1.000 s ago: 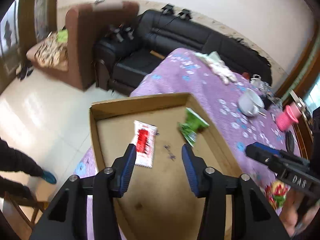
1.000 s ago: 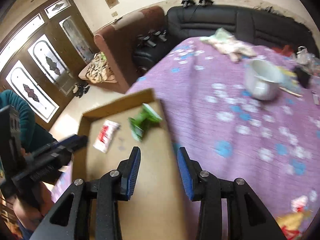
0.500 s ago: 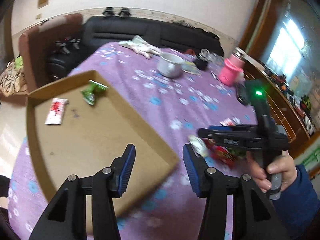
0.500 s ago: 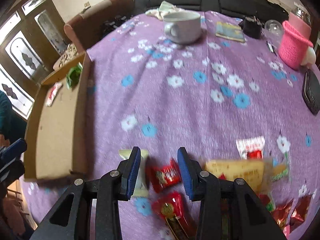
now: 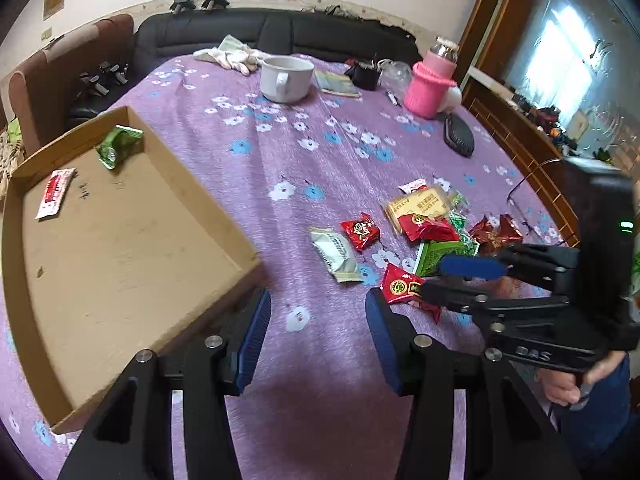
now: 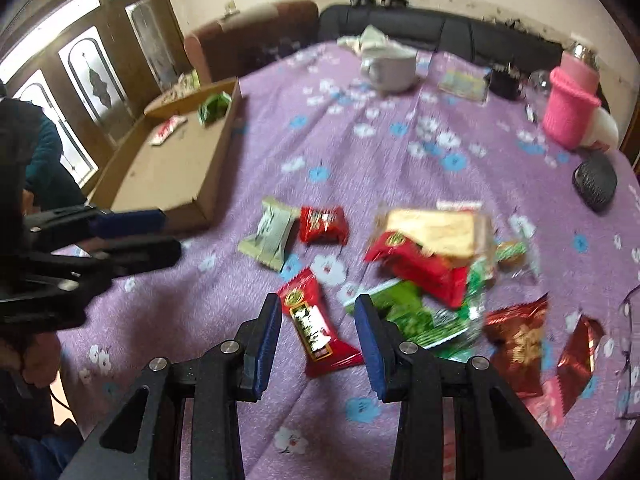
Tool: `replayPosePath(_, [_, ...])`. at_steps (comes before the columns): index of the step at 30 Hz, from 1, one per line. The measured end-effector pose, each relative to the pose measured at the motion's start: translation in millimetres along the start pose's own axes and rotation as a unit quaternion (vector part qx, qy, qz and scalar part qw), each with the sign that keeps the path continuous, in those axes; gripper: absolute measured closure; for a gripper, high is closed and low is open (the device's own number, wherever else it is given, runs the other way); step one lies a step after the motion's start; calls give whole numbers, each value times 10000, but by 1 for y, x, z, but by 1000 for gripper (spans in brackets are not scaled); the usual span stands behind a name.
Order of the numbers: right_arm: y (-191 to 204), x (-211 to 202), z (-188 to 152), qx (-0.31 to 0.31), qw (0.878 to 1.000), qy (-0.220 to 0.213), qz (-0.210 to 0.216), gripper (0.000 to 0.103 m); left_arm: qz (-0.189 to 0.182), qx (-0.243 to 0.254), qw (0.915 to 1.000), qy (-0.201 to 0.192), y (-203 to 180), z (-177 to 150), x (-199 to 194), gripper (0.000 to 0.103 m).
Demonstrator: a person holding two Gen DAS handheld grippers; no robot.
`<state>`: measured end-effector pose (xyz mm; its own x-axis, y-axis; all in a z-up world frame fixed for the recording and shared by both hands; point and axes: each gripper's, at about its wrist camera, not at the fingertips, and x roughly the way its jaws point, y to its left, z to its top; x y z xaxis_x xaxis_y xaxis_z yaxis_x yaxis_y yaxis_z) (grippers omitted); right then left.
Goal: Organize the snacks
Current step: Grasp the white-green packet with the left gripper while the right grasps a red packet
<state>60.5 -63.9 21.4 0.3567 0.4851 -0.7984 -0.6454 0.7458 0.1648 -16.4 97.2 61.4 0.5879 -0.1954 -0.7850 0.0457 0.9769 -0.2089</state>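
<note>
Both grippers hung over the purple flowered tablecloth (image 5: 280, 152), jaws parted and gripping nothing; the left gripper (image 5: 316, 336) pointed down at bare cloth just beside the near corner of the cardboard tray (image 5: 224, 216), while the right gripper (image 6: 316, 336) stood over a red snack packet (image 6: 316, 328) that lay between its blue pads (image 6: 266, 336) without, as far as could be seen, touching either; from the left wrist view the right gripper (image 5: 452, 280) was held in a hand (image 5: 568, 384) at the edge of the snack pile. Two snacks already lay in the tray's far end: a green packet (image 5: 118, 146) in the corner and a red-and-white sachet (image 5: 54, 192) near it; the rest lay loose on the cloth well apart from the tray: a pale wrapper (image 5: 336, 254), a small red packet (image 5: 360, 230), a yellow biscuit pack (image 5: 422, 204), a green pack (image 6: 424, 316) and dark red foil packets (image 6: 520, 336); farther back stood a white mug (image 5: 286, 78) and a pink-sleeved bottle (image 5: 432, 84).
</note>
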Motion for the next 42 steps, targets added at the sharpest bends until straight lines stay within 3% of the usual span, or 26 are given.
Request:
replayPosePath(3, [4, 11, -7, -159, 9998, 58, 67, 61, 45, 35, 10000, 42, -9, 5, 8, 55])
replayPosePath(8, [17, 26, -17, -677, 9961, 44, -561, 61, 113, -48, 9999, 35, -14, 13, 15, 55])
replayPosePath(9, [17, 25, -17, -630, 9964, 42, -572, 65, 132, -55, 9999, 27, -14, 14, 16, 55])
replayPosePath(11, [14, 22, -17, -578, 9964, 89, -608, 82, 177, -71, 9998, 67, -15, 16, 21, 55])
replayPosePath(13, [6, 21, -16, -399, 9968, 125, -688, 83, 240, -69, 9996, 132, -18, 17, 28, 55])
replayPosePath(21, [-29, 14, -13, 667, 9974, 205, -166, 83, 476, 127, 9982, 355, -33, 27, 60, 62])
replayPosePath(24, [-26, 14, -13, 630, 9976, 190, -216, 83, 610, 154, 9969, 470, -34, 30, 74, 62])
replayPosePath(26, [-23, 15, -12, 571, 9978, 180, -281, 82, 784, 179, 9954, 518, -34, 30, 84, 70])
replayPosePath(30, [-24, 14, -13, 621, 9976, 166, -247, 82, 1057, 347, 9934, 262, -41, 29, 89, 77])
replayPosePath(42, [-28, 4, -12, 789, 9968, -66, -114, 82, 425, 58, 9990, 132, -38, 12, 64, 79])
